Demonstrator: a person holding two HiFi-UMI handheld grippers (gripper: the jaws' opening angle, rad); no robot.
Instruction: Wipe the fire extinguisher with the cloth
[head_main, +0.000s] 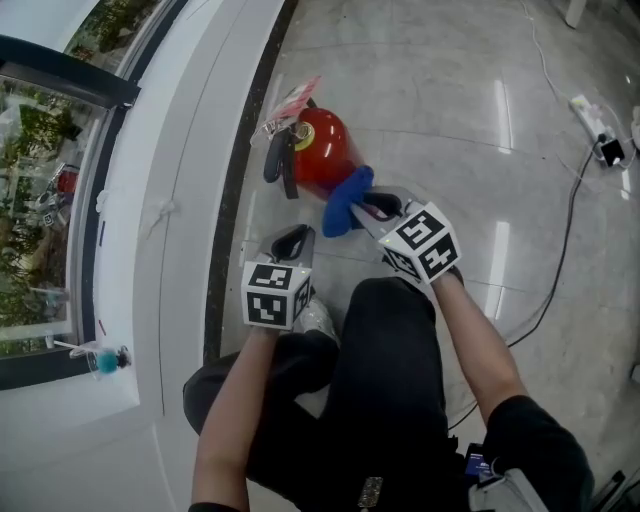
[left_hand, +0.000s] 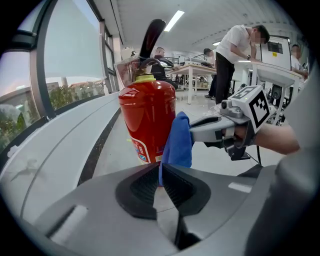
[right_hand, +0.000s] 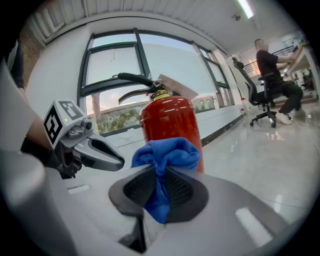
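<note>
Seen from above, a red fire extinguisher (head_main: 322, 150) stands on the glossy floor (head_main: 450, 100), twelve o'clock from the person. The right gripper (head_main: 378, 208) clenches a blue cloth (head_main: 345, 200) at its five o'clock side; the left gripper (head_main: 293, 240), jaws closed on nothing, sits at seven o'clock

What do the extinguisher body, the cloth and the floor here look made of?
The fire extinguisher looks like painted metal: glossy red with bright highlights on its rounded shell. The cloth is soft blue fabric, perhaps microfibre, bunched in fuzzy folds in the right gripper. The floor looks like polished stone or tile, grey, mirroring streaks of light.
</note>
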